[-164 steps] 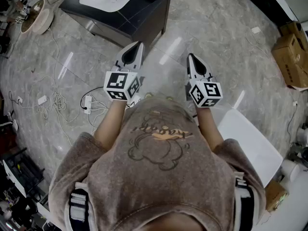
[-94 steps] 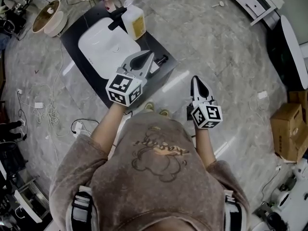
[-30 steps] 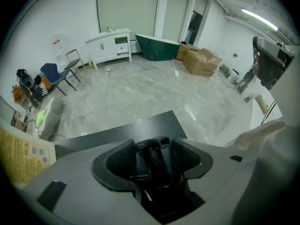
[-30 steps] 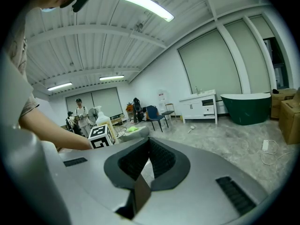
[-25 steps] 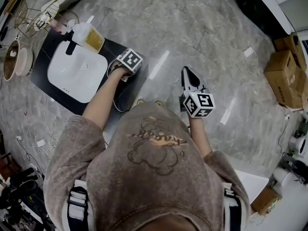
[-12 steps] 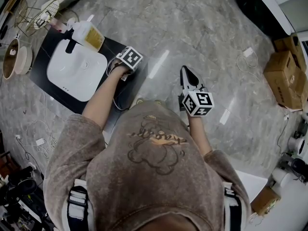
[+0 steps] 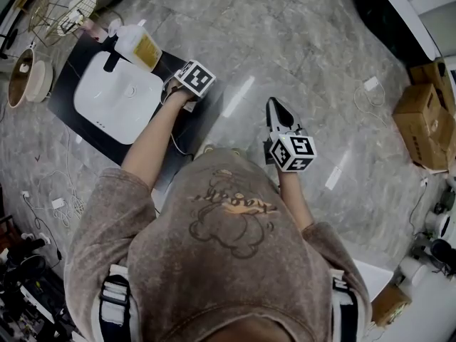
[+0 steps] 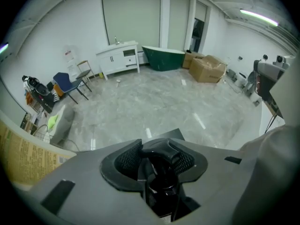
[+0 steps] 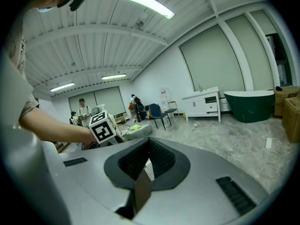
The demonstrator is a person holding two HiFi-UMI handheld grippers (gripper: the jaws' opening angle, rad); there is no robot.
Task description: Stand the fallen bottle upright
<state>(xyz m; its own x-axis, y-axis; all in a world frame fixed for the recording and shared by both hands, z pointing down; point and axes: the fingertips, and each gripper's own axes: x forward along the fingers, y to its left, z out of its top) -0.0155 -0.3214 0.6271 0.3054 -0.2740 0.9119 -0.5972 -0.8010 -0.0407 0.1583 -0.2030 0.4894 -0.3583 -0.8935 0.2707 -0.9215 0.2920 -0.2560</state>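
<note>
A small black bottle [image 8: 161, 184] with a pump top sits between the ribbed pads of my left gripper [image 8: 159, 168]. Those jaws have just been closing and now press on it. In the head view the left gripper [image 7: 187, 85] points steeply down over the black counter [image 7: 203, 116], just right of the white sink [image 7: 117, 95]. Its marker cube and the hand hide both jaws and bottle there. My right gripper [image 7: 275, 107] hangs over the floor to the right, shut and holding nothing. In the right gripper view its pads [image 9: 159, 161] meet.
A large upright bottle with a yellow label [image 7: 139, 48] and a black faucet [image 7: 110, 61] stand behind the sink. A wire basket [image 7: 64, 13] and a bowl [image 7: 28, 77] lie at left. Cables [image 7: 57, 204] trail on the floor. Cardboard boxes [image 7: 427, 112] sit at right.
The left gripper's cube has shifted a little up and away over the counter, as if lifted. The right gripper has stayed where it was.
</note>
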